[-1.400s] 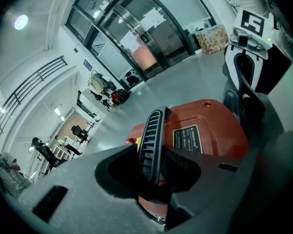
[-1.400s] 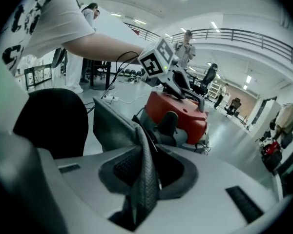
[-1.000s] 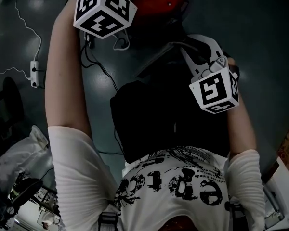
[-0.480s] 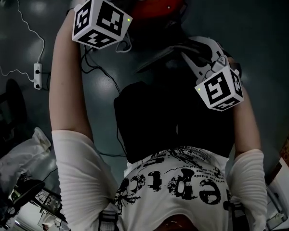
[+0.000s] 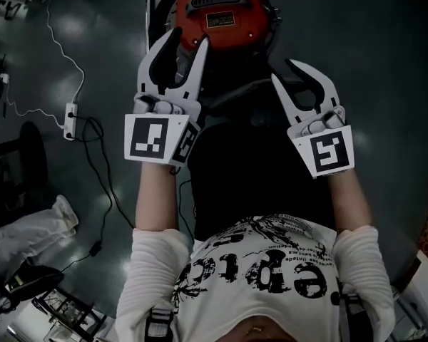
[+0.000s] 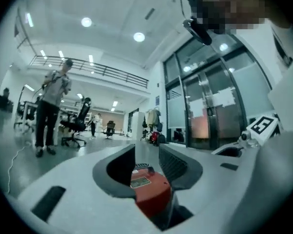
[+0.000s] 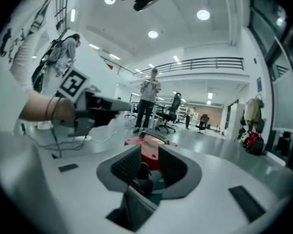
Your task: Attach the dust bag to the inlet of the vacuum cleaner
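Note:
The red vacuum cleaner (image 5: 217, 16) stands on the dark floor at the top of the head view. The black dust bag (image 5: 260, 169) lies between it and the person. My left gripper (image 5: 185, 43) hangs over the vacuum's near edge. It is open with nothing between its jaws, which opened wide and then eased in a little. My right gripper (image 5: 285, 72) hovers above the bag's top, open and empty, its jaws having just been opening. The left gripper view shows the vacuum (image 6: 149, 191) beyond the jaws. The right gripper view shows the bag (image 7: 139, 177) below the vacuum (image 7: 149, 147).
A white power strip (image 5: 71, 111) with its cable lies on the floor at left, with a black cable (image 5: 103, 184) nearby. A white sack (image 5: 28, 230) sits at lower left. A person (image 6: 51, 106) and office chairs stand far off in the hall.
Both grippers have lifted away from the bag, and their jaws now show, spread apart. The left one has rolled, so a different marker face points up. More of the red vacuum is visible.

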Tool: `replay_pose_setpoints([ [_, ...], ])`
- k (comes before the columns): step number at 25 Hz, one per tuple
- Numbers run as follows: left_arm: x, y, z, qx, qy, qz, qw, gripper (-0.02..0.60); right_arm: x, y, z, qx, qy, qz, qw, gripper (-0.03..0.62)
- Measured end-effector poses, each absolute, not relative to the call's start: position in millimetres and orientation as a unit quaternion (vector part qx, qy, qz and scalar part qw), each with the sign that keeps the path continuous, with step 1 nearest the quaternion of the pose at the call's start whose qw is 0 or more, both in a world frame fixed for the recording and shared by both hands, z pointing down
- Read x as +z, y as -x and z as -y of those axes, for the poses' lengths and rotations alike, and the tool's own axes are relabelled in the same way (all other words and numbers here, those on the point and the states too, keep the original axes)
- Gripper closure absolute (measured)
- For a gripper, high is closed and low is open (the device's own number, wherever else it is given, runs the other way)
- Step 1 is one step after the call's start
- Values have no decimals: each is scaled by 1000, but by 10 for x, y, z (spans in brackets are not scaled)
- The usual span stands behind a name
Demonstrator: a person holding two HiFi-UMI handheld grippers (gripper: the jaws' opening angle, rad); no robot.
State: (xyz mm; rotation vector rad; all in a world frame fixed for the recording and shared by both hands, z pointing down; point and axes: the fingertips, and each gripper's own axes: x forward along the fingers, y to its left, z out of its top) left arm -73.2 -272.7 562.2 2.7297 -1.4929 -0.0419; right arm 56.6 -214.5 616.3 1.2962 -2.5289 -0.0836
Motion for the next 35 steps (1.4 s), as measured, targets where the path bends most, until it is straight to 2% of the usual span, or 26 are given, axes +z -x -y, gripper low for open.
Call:
replay_pose_setpoints([
  [1,5670,796,2647,-24,-865,500,37,455,6146,-606,2199,-6,-466,876,125,486],
  [2,5724,843,2566,-33,-853,518,56,547,6157,-650,2238,20,-477,873,104,505],
  [3,5777,868,2488,-42,-845,529,71,577,6181,-693,2266,43,-485,869,87,530],
  [6,5882,864,2339,-52,-834,541,95,577,6199,-751,2318,71,-504,859,58,590],
  [11,5669,840,2354,-23,-830,546,114,578,5840,-683,2374,74,-487,867,71,592],
  [16,4927,743,2406,20,-832,530,161,578,4947,-721,2429,83,-486,865,93,592],
  [19,4222,698,2327,63,-837,529,126,578,4208,-707,2375,65,-486,865,104,592],
  [23,3060,759,2181,60,-831,546,91,577,3115,-638,2186,85,-485,865,97,592],
  [28,1789,771,1834,60,-830,552,57,577,1970,-652,1826,147,-493,856,56,592],
  [31,1235,731,1641,40,-837,545,35,578,1493,-724,1648,141,-502,852,43,592],
  [35,884,672,1220,44,-841,540,14,577,1126,-837,1240,132,-512,847,48,592],
])
